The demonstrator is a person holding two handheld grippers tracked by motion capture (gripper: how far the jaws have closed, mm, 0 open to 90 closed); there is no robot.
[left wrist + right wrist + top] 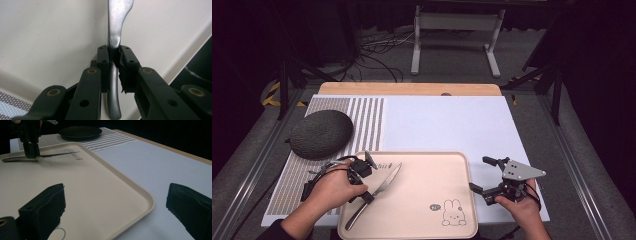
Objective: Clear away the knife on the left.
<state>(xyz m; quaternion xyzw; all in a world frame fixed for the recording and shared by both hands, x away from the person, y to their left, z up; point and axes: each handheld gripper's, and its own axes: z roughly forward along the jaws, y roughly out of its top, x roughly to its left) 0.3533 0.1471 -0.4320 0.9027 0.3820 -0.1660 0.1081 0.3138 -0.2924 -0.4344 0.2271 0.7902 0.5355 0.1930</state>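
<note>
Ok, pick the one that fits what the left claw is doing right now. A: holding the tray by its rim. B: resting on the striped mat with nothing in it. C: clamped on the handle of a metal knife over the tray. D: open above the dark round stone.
C: in the left gripper view the left claw is shut on the knife handle, with the beige tray beneath it.

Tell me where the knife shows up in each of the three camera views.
High view: the knife lies slantwise at the tray's left, held by the left gripper.
Left gripper view: centre, its handle clamped between the fingers, blade running up.
Right gripper view: upper left, level above the tray.
Shared landmark: the beige tray.
</note>
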